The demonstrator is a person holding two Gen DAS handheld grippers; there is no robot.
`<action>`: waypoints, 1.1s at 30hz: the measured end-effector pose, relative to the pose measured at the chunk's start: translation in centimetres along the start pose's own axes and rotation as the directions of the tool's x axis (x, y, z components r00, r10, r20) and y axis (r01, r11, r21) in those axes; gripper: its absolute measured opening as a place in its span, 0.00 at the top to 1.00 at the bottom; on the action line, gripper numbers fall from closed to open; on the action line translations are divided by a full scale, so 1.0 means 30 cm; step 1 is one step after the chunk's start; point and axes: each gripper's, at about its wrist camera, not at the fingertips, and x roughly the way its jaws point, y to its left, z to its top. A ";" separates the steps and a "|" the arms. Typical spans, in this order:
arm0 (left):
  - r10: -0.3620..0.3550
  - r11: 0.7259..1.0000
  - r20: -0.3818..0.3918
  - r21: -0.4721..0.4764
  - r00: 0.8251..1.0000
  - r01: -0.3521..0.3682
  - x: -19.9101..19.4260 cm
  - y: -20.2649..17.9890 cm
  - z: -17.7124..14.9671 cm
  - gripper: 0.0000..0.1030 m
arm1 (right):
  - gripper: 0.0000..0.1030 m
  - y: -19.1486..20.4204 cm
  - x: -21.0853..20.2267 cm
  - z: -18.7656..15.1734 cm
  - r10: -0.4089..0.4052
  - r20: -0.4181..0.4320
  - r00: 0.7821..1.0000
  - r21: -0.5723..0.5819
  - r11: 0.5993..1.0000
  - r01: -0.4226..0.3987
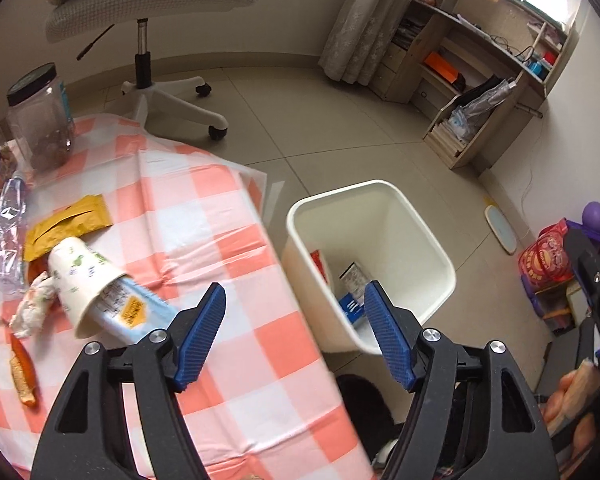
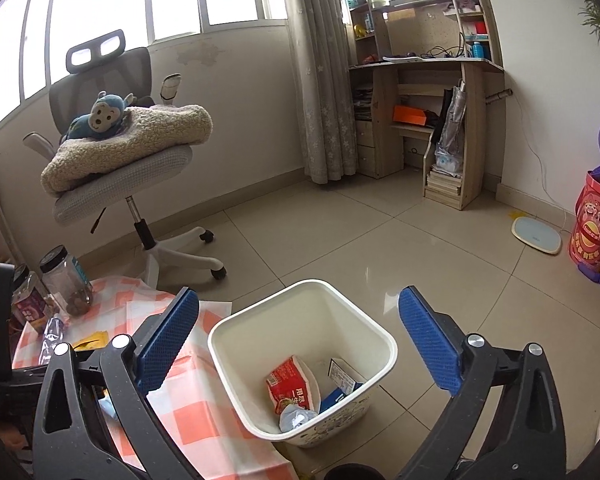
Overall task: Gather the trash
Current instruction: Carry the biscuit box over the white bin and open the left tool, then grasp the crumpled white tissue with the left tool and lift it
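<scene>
A white trash bin (image 1: 416, 240) stands on the floor beside the checkered table; it also shows in the right wrist view (image 2: 228, 356). Inside lie a red carton (image 2: 292, 386), a crumpled wrapper (image 2: 298, 418) and a blue box (image 2: 336, 396). On the table lie a tipped paper cup (image 1: 84, 280) with a blue packet (image 1: 128, 312) in it, a yellow envelope (image 1: 66, 226), a crushed plastic bottle (image 1: 8, 232), a crumpled tissue (image 1: 34, 306) and orange peel (image 1: 22, 372). My left gripper (image 1: 294, 300) is open and empty over the table edge. My right gripper (image 2: 300, 312) is open and empty above the bin.
Two lidded jars (image 1: 40, 120) stand at the table's far left. An office chair (image 2: 128, 160) with a blanket and plush toy is behind the table. A desk shelf (image 2: 424, 100), a scale (image 2: 536, 234) and a red bucket (image 2: 594, 224) stand along the walls.
</scene>
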 end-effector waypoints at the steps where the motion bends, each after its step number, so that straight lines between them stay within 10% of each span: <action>1: 0.022 1.000 -0.007 -0.006 1.000 -0.022 -0.019 0.035 -0.018 0.31 | 0.07 0.016 -0.004 -0.002 0.016 -0.003 1.000 -0.008 1.000 -0.016; 17: 0.196 0.972 -0.212 -0.089 0.957 -0.219 -0.242 0.401 -0.402 0.30 | 0.07 0.341 -0.008 -0.120 0.191 -0.201 0.961 -0.238 0.942 -0.237; 26: 0.185 0.972 -0.408 -0.062 0.894 -0.229 -0.188 0.457 -0.591 0.30 | 0.07 0.479 0.028 -0.192 0.201 -0.315 0.928 -0.326 0.895 -0.305; 33: 0.152 0.971 -0.447 -0.102 0.882 -0.219 -0.168 0.491 -0.649 0.30 | 0.07 0.562 0.039 -0.240 0.187 -0.353 0.917 -0.393 0.859 -0.327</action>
